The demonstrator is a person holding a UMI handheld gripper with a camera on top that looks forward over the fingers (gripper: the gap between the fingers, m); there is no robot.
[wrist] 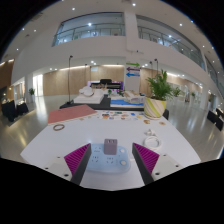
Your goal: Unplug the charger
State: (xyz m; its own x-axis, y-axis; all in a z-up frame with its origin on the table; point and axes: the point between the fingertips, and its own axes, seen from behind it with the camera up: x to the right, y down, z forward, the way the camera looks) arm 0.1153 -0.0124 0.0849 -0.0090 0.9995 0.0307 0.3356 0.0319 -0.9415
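The tool point(112, 160) hangs over the near edge of a white round table point(60, 145), its two fingers spread apart, magenta pads point(77, 156) facing inward. Between the fingers, with a gap on either side, a small grey block that looks like the charger point(110, 147) stands on a white base resting on the table. Further along, a dark ring of cable point(58, 127) lies toward the left edge, and small colourful objects point(118, 115) are scattered near the far edge. Beyond the table, a potted plant point(157, 90) stands in a large, bright atrium.
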